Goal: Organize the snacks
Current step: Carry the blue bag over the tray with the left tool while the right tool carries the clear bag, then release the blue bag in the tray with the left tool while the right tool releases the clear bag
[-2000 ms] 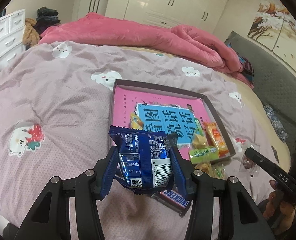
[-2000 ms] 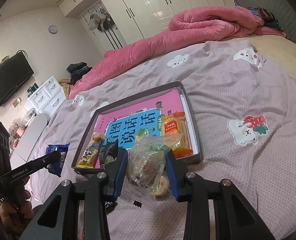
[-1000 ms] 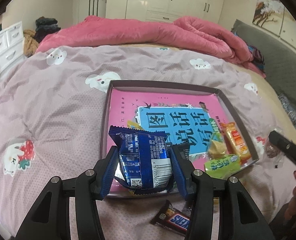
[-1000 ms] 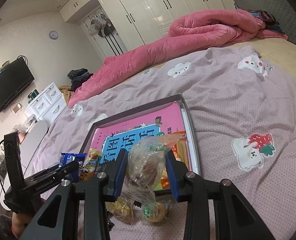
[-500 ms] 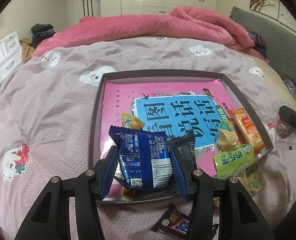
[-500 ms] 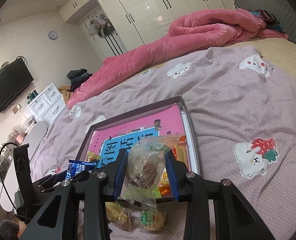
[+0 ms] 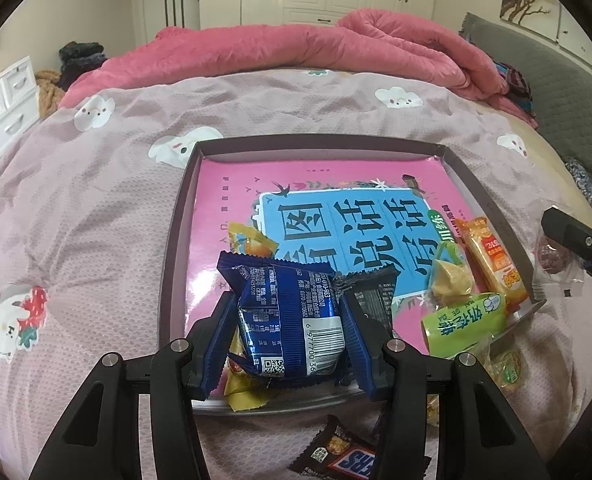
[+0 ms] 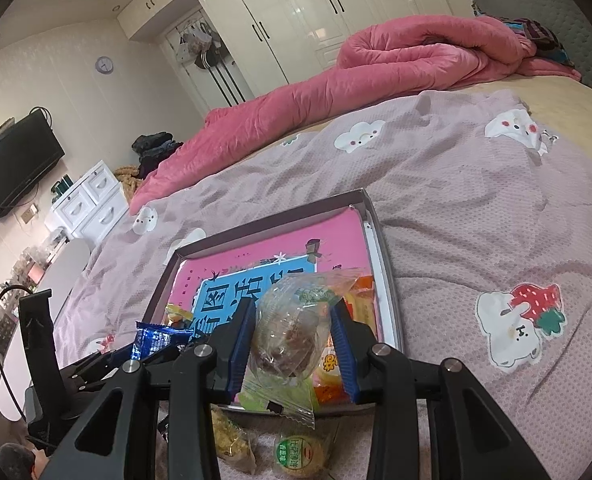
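Left wrist view: bed with mauve cartoon-print cover (image 7: 95,208), pink duvet (image 7: 296,52) behind, white wardrobes beyond. Left gripper (image 7: 289,334) clamps blue snack packet (image 7: 291,312) over near edge of shallow box tray (image 7: 175,240); Snickers bar (image 7: 348,458) on cover just outside. Right wrist view: wall TV (image 8: 13,160), white drawers (image 8: 91,204). Right gripper (image 8: 293,346) pinches clear-wrapped pastry (image 8: 291,332) above tray's near edge (image 8: 388,280); loose snacks beneath.

The left claw (image 7: 287,332) carried its blue packet (image 7: 289,320) over the tray (image 7: 175,240).
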{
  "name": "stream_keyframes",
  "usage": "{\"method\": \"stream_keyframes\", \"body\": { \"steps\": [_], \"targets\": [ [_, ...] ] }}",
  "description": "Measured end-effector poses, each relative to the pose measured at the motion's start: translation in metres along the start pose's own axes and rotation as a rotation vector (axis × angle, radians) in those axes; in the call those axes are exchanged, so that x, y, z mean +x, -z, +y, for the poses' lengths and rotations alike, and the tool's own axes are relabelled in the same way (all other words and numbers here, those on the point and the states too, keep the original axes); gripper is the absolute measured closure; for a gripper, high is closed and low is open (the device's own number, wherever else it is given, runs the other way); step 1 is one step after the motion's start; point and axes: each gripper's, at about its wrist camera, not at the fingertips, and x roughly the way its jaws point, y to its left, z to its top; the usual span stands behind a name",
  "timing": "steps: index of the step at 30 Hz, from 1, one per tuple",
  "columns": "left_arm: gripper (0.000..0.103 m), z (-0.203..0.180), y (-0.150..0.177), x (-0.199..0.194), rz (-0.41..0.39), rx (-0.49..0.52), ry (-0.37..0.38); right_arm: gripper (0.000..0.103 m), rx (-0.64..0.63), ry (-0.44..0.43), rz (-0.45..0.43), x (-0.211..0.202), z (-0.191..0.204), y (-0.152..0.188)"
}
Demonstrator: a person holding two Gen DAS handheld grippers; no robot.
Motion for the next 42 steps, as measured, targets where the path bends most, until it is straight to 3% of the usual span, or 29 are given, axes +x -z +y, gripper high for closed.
{"method": "stream_keyframes", "body": {
  "steps": [14,28,42],
  "targets": [
    [0.049,-0.003,0.0,0.003,0.005,-0.015,0.04,0.065,-0.049,0.013,0.036,0.015,0.006,0.003],
    [0.049,-0.001,0.001,0.004,0.008,-0.027,0.051,0.065,-0.14,0.107,0.1,0.037,0.012,0.011],
    [0.049,-0.001,0.002,0.005,0.01,-0.033,0.055,0.065,-0.167,0.07,0.157,0.05,0.019,0.022]
  ]
}}
